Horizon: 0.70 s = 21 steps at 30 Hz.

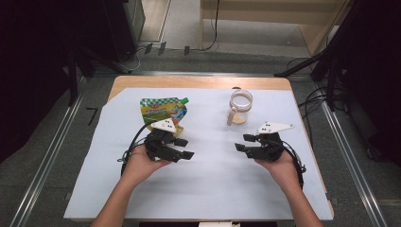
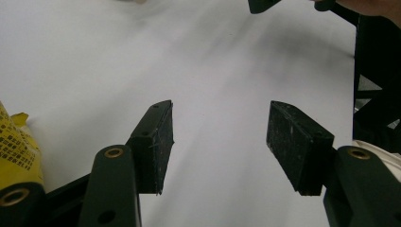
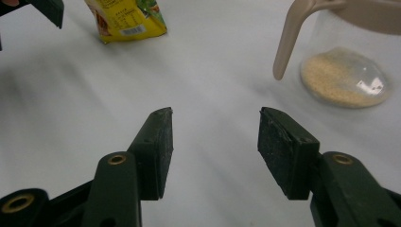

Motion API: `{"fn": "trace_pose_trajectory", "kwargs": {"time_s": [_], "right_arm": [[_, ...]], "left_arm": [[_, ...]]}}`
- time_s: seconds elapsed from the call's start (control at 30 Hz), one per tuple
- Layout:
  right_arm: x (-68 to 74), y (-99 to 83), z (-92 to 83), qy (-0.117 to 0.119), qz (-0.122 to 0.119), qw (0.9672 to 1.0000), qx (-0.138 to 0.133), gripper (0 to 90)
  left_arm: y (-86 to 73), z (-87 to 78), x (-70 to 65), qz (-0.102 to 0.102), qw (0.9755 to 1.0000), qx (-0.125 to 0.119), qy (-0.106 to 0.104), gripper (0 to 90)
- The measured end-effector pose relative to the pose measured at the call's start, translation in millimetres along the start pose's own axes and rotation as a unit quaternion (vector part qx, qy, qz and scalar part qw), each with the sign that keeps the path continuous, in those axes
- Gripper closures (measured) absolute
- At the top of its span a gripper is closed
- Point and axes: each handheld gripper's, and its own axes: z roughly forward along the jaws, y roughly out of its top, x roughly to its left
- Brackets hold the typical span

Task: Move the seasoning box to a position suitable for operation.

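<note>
Left gripper (image 1: 185, 148) spread about halfway, nothing between pads, hovered over white sheet (image 1: 213, 189). Right gripper (image 1: 242, 143) likewise spread, empty, facing left one. Yellow-green spout pouch (image 1: 163, 111) lay just behind left gripper, partly covered by its grey plate. Clear jug (image 1: 240, 107), beige handle, grains at bottom, stood beyond right gripper. Pouch print unreadable.
</note>
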Motion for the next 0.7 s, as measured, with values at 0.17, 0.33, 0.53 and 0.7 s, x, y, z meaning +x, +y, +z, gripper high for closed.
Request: {"fn": "trace_pose_trajectory", "kwargs": {"time_s": [0.17, 0.33, 0.53, 0.7], "right_arm": [[-11.9, 10.7, 1.1, -0.016, 0.007, 0.9998, -0.013, 47.1], [-27.3, 19.7, 4.3, -0.046, 0.014, 0.9987, -0.014, 48.8], [-49.8, 22.7, 18.2, -0.093, 0.041, 0.9948, -0.005, 37.9], [-64.6, 23.6, 32.4, -0.108, 0.046, 0.993, -0.014, 34.5]], "left_arm": [[-0.9, -3.2, 1.1, -0.002, 1.0, -0.006, -0.002, 41.7], [-1.4, -6.2, 1.8, -0.003, 0.9999, -0.012, -0.003, 41.7], [-1.6, -6.2, 1.6, -0.003, 0.9999, -0.012, -0.002, 41.4], [-1.7, -5.3, 2.2, -0.003, 0.9999, -0.011, -0.003, 41.3]]}}
